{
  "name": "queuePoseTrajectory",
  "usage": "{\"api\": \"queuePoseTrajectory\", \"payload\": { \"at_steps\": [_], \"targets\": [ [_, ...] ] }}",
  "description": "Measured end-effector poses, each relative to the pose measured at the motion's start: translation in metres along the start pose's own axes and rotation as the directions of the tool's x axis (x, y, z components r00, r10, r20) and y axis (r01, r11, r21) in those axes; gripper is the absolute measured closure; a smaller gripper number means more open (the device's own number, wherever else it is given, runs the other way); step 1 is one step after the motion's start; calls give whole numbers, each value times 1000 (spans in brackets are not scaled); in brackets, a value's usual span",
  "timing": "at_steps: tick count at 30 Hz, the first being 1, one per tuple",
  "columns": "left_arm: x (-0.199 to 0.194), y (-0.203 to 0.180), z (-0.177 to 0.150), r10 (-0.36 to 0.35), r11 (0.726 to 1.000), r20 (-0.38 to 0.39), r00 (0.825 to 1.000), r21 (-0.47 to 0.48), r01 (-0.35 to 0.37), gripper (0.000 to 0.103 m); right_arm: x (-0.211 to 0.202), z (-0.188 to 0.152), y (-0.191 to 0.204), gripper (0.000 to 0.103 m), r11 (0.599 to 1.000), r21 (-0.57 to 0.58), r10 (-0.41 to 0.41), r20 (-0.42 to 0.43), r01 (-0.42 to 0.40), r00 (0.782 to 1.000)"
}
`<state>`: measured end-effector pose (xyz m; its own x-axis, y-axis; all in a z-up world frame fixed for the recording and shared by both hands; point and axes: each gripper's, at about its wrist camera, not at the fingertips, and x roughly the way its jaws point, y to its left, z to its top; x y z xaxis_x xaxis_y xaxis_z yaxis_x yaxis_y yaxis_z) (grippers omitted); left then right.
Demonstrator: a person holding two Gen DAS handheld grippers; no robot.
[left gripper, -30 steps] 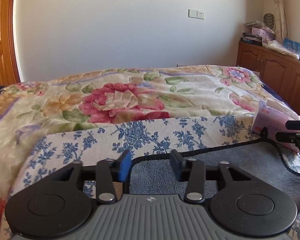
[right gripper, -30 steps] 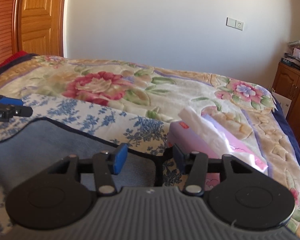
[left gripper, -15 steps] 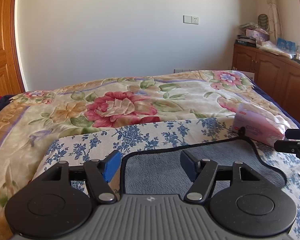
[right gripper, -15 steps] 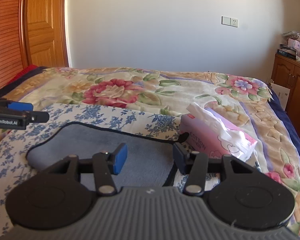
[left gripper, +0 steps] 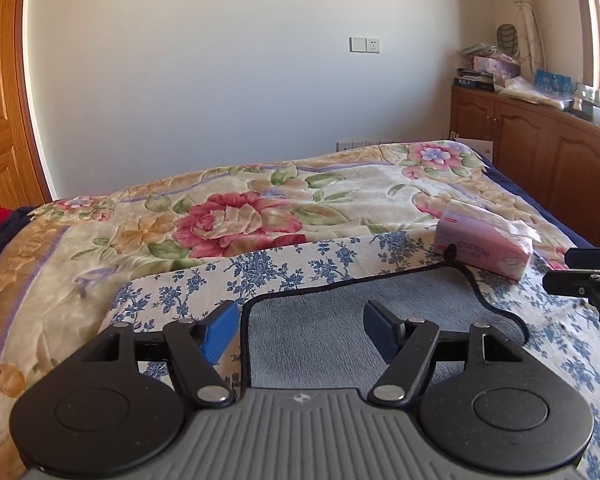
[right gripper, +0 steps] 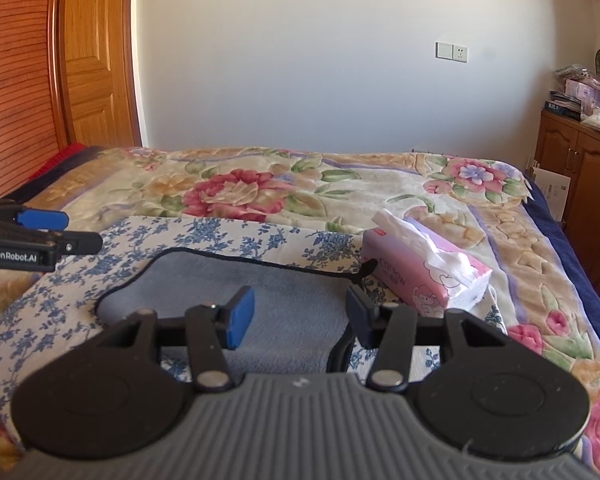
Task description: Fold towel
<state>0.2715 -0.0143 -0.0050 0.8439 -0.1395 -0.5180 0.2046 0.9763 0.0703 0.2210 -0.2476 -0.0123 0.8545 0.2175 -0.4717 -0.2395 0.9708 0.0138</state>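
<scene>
A grey-blue towel (left gripper: 340, 320) with a dark piped edge lies flat on a blue-flowered white cloth (left gripper: 260, 268) on the bed; it also shows in the right wrist view (right gripper: 260, 292). My left gripper (left gripper: 300, 320) is open and empty, held above the towel's left end. My right gripper (right gripper: 298, 312) is open and empty above the towel's right end. Each gripper shows at the edge of the other's view: the right one (left gripper: 580, 276) and the left one (right gripper: 40, 240).
A pink tissue pack (right gripper: 424, 272) lies just beyond the towel's right corner, also in the left wrist view (left gripper: 484, 246). The floral bedspread (left gripper: 260, 200) stretches back to the wall. Wooden cabinets (left gripper: 540, 160) stand on the right, a wooden door (right gripper: 92, 60) on the left.
Both grippers have pulled back and risen away from the towel's far edge. Their jaws have opened wider. The towel lies flat where it was.
</scene>
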Motion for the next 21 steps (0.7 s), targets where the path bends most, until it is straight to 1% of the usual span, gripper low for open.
{"api": "queuePoseTrajectory", "payload": {
  "at_steps": [8,11,13,15,16,18,21],
  "targets": [
    [-34,-9,-9,-5,1000,8,1000,5,5,27,-28,-4,7,50,1000,6,4,28,-4,1000],
    [-45,-14,-15,-2,1000,13,1000,13,2,25,-36,-6,9,47,1000,7,-10,34,10,999],
    [-53,-18,-18,1,1000,15,1000,30,-2,19,-41,-8,10,45,1000,9,-11,34,11,999],
    [-61,-22,-21,6,999,25,1000,45,-7,16,-45,-10,10,43,1000,10,-18,36,18,999],
    [-65,-22,-23,3,999,29,1000,44,-5,16,-47,-11,10,43,1000,9,-22,36,22,999],
    [-73,-22,-26,-2,1000,35,999,28,1,16,-50,-14,11,37,999,7,-32,34,32,999],
    [-82,-23,-31,-4,1000,40,999,7,3,14,-56,-17,10,34,999,19,-46,35,46,998]
  ]
}}
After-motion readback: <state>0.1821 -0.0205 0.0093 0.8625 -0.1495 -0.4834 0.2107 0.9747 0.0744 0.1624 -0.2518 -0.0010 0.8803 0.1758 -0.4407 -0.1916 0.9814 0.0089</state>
